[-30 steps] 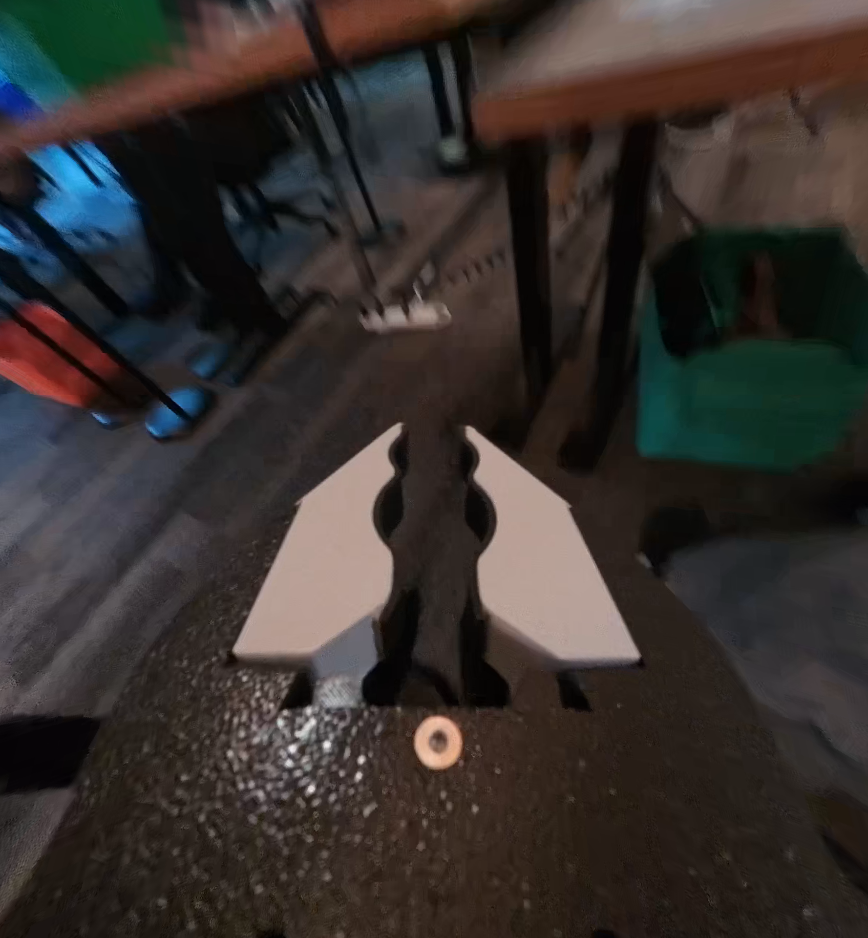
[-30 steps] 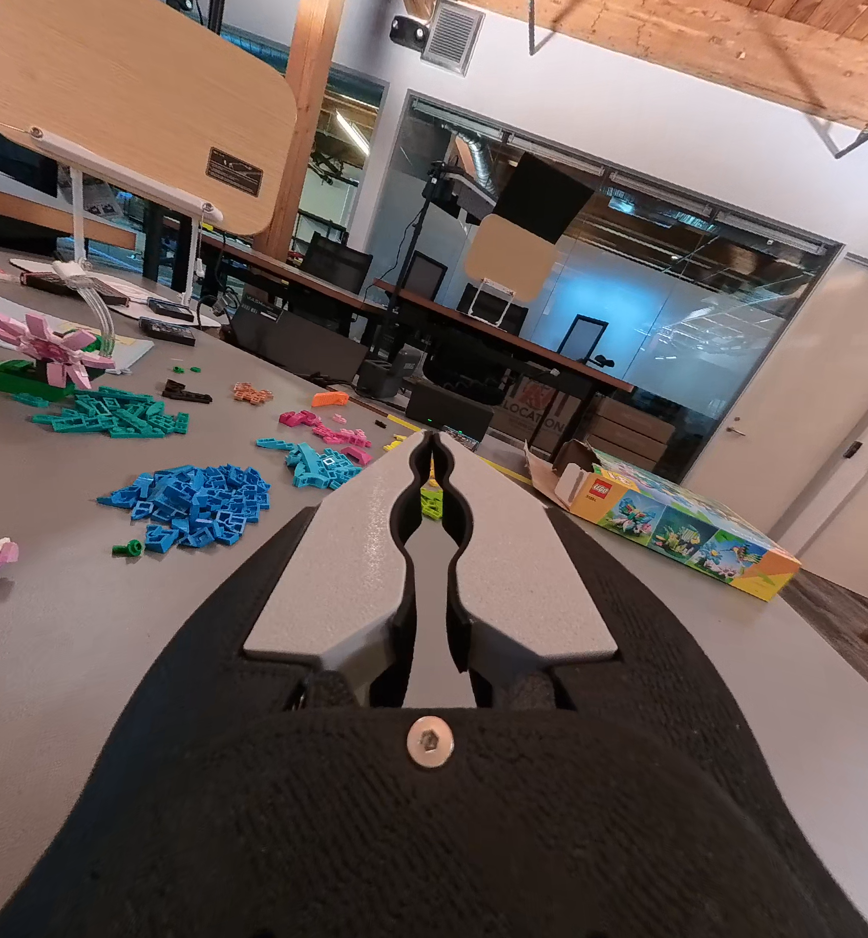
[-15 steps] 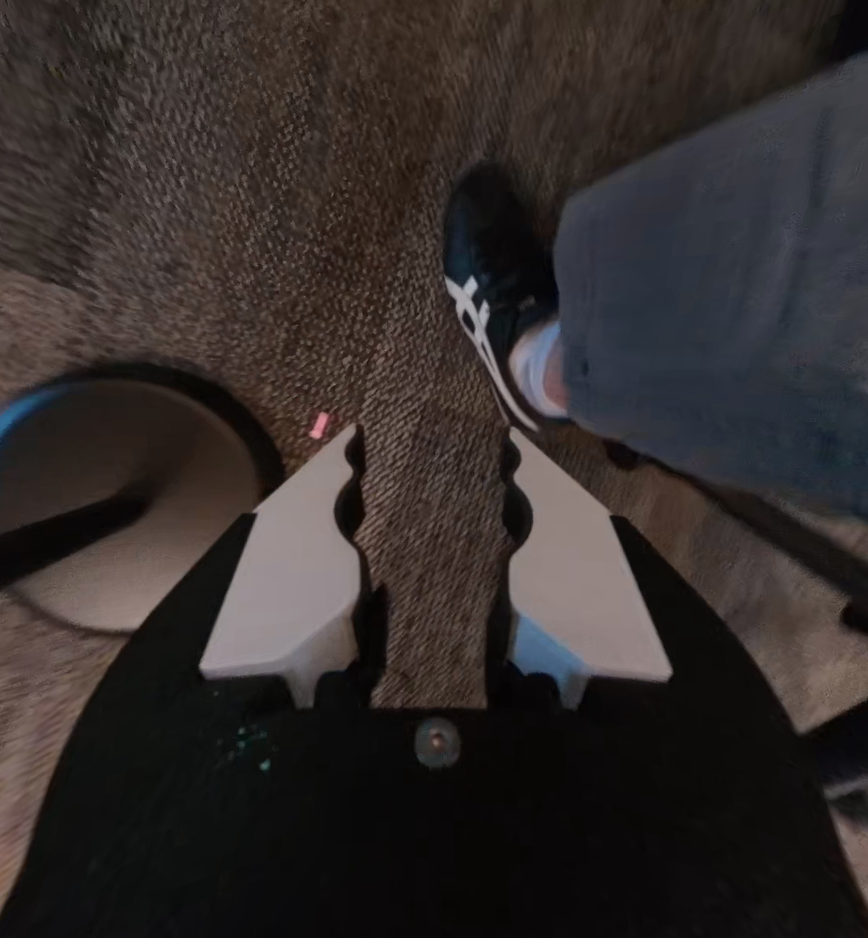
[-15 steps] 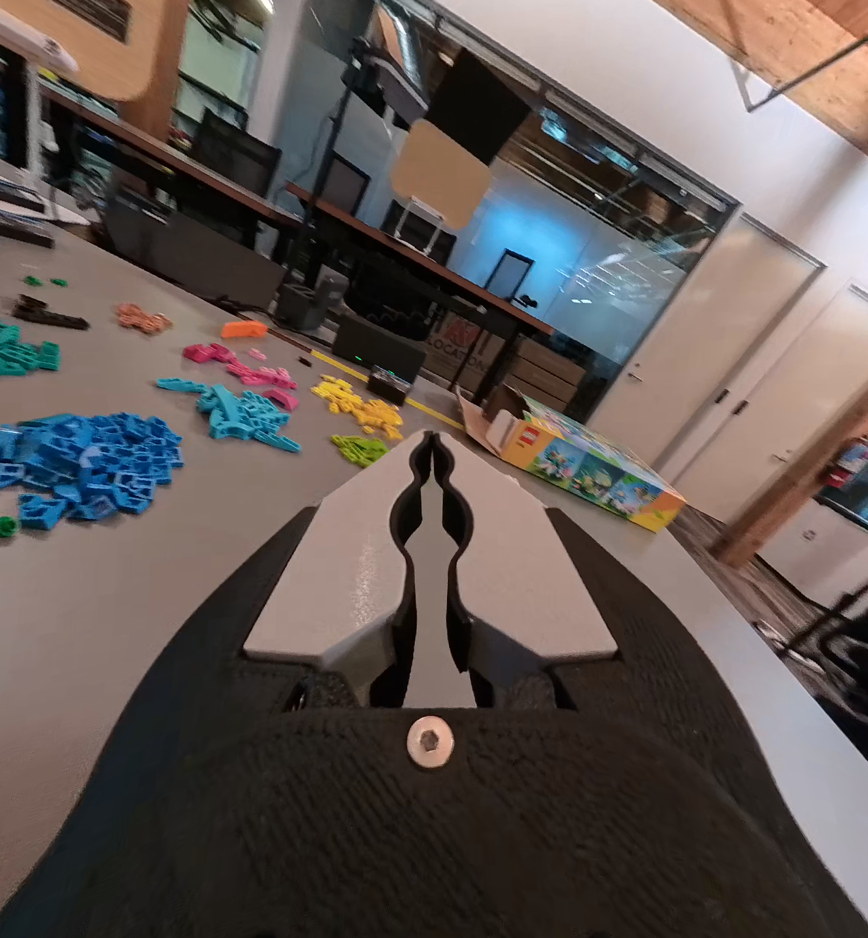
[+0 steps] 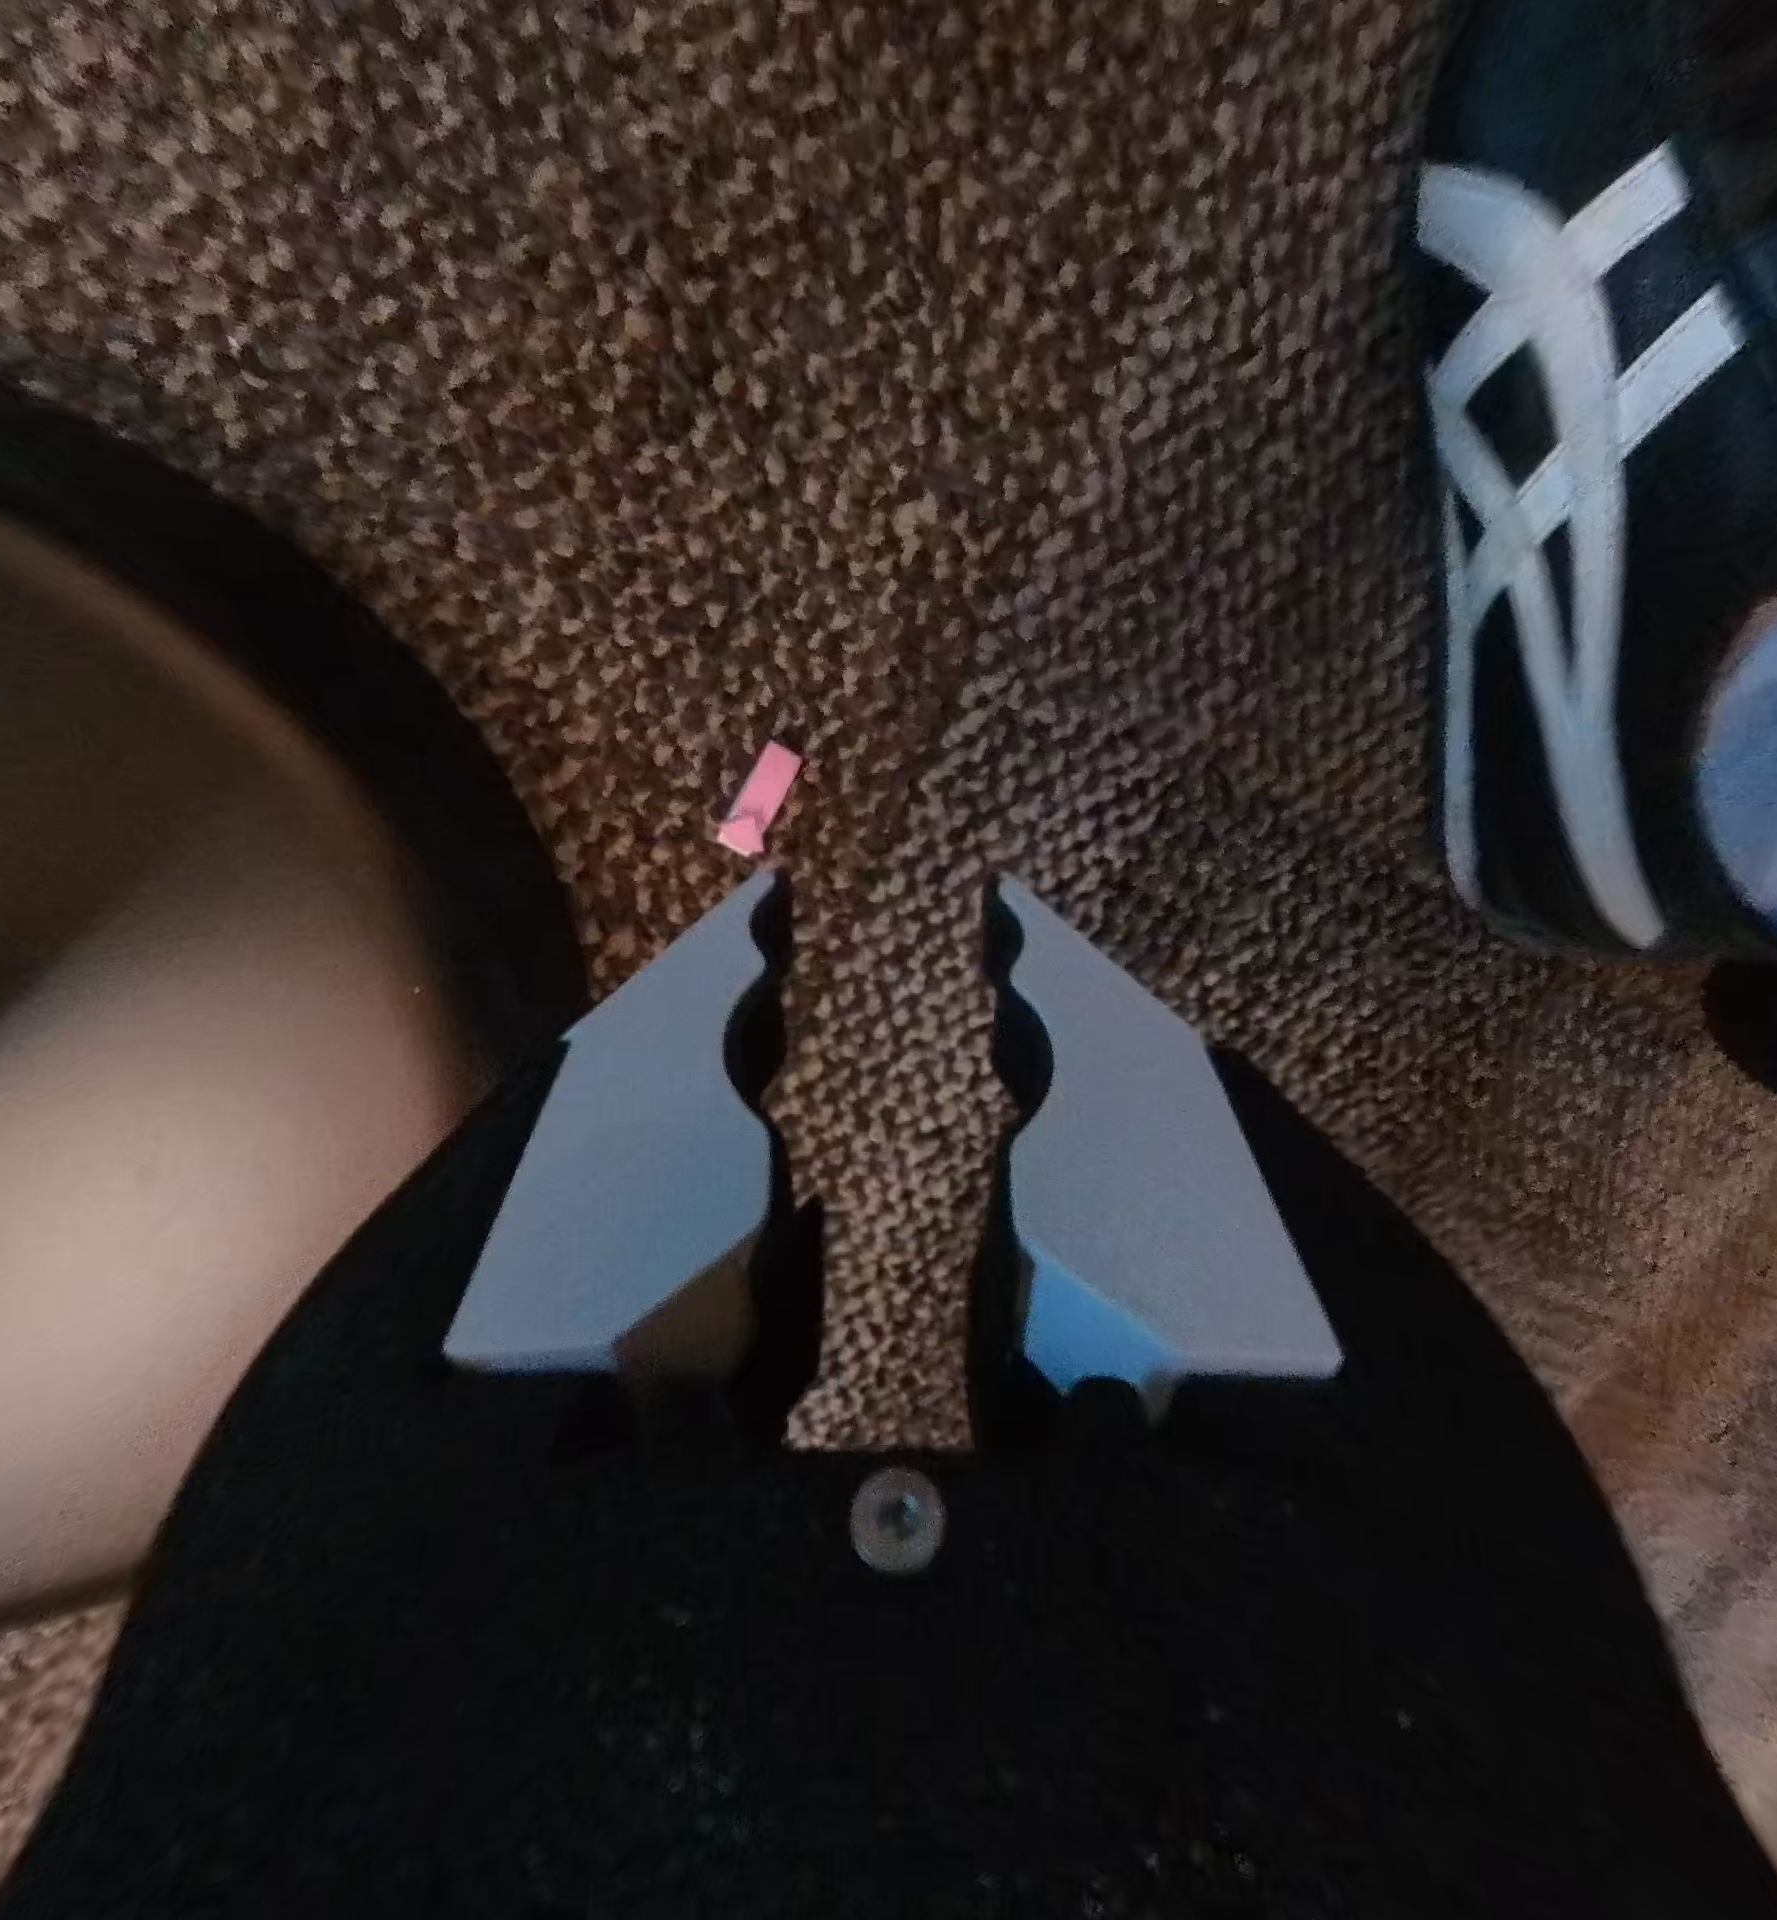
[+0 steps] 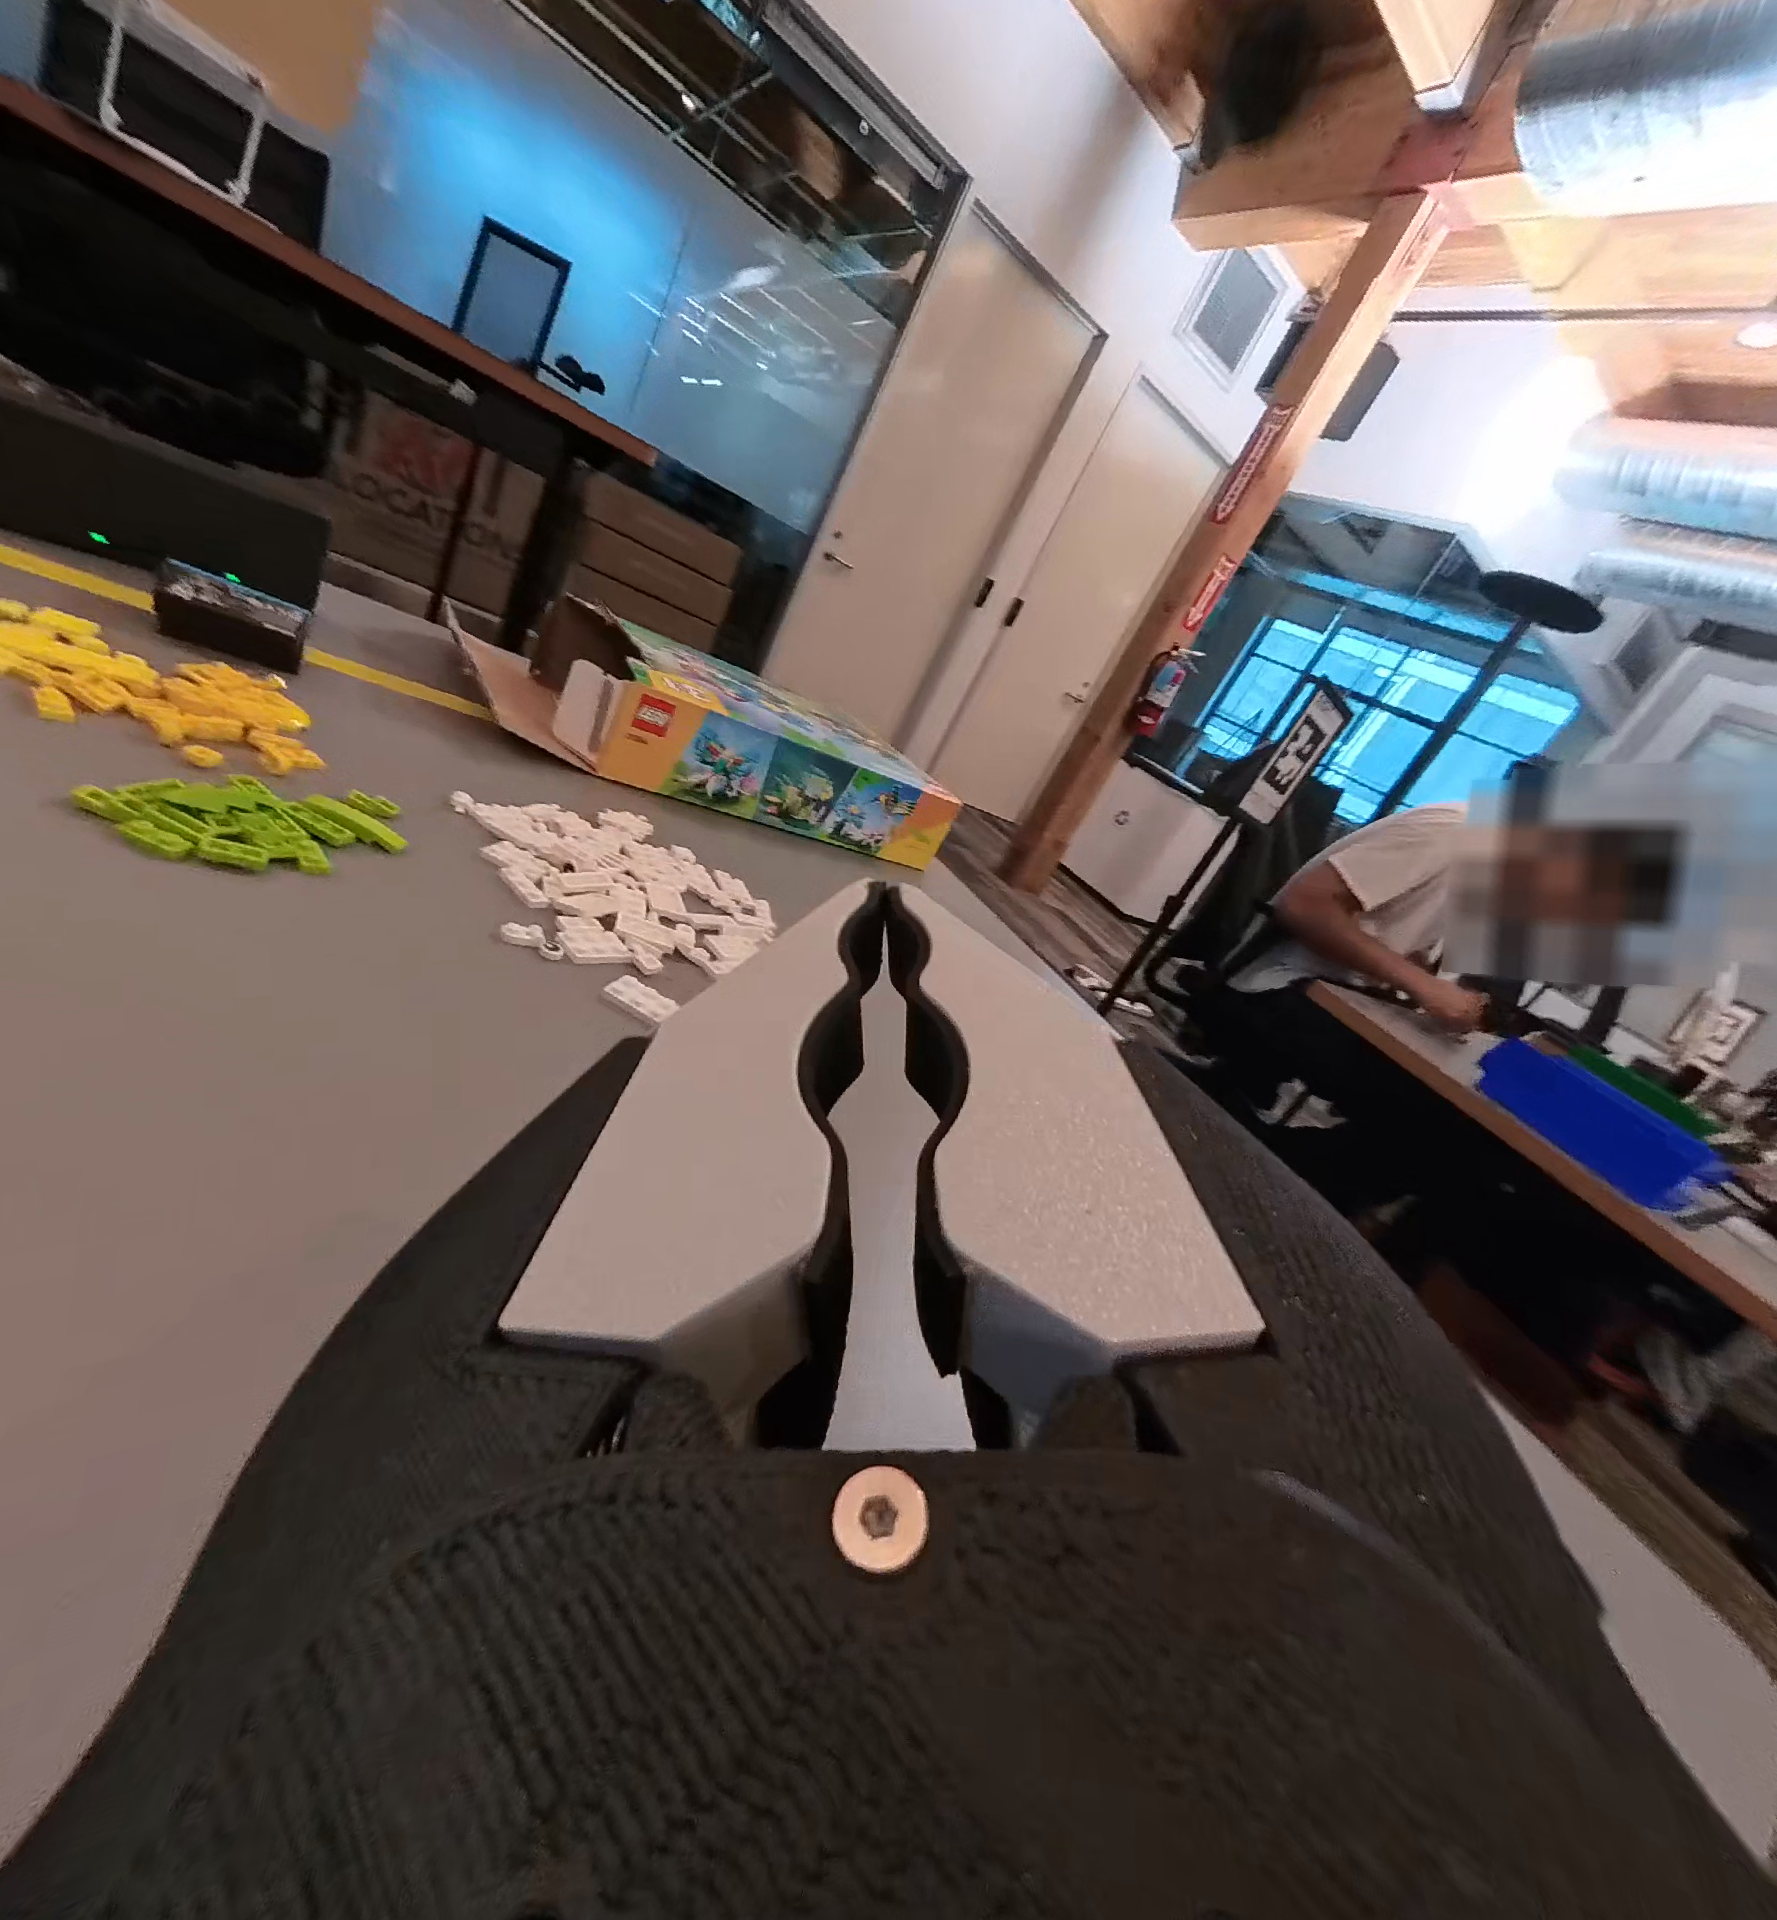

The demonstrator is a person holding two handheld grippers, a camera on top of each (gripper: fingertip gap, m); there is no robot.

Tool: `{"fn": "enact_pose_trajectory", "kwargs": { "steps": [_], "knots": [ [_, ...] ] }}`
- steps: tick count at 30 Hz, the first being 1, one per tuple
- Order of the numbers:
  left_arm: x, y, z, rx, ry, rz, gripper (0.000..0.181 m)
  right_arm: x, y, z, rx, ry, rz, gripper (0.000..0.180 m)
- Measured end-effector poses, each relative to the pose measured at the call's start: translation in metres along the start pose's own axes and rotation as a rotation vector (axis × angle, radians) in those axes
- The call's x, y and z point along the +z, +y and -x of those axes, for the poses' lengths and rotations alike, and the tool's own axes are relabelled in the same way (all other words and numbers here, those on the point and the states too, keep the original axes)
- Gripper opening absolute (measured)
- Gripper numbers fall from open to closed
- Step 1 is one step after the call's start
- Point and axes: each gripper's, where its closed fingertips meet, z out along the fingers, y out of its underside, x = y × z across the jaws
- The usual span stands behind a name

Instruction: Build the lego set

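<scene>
Left wrist view, aimed down at speckled brown carpet point(image 5: 863, 416). At far left a pale round base point(image 5: 136, 1039) with a dark rim is seen, blurred. A small pink lego piece point(image 5: 759, 800) lies on the carpet just beyond the tip of the left finger — near it, contact cannot be told. The left gripper point(image 5: 886, 883) is held with jaws parted, a clear gap of carpet between them, nothing gripped. At upper right a black shoe point(image 5: 1611, 468) with white stripes is planted on the carpet.

Right wrist view, low over a grey table point(image 6: 188, 1091). From the left: a yellow brick pile point(image 6: 136, 696), a lime green pile point(image 6: 240, 821) nearer, a white pile point(image 6: 624, 894) just ahead of the fingers, and the opened set box point(image 6: 759, 758) lying behind it. The right gripper point(image 6: 884, 899) is seen with jaws closed at the tips — nothing held. At far right a seated person point(image 6: 1383, 914) is bent over another table, beside a blue bin point(image 6: 1590, 1122).
</scene>
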Motion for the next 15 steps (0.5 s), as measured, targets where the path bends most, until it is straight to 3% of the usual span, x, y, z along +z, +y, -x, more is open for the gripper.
{"fn": "enact_pose_trajectory", "kwargs": {
  "steps": [12, 15],
  "knots": [
    [0.028, 0.005, 0.028, 0.126, -0.034, 0.072, 0.025, -0.001, 0.001, 0.006, -0.185, 0.052, 0.045, 0.000],
    [0.030, 0.001, 0.032, 0.114, -0.044, 0.064, 0.014, -0.003, 0.000, 0.005, -0.186, 0.063, 0.047, 0.000]
  ]
}}
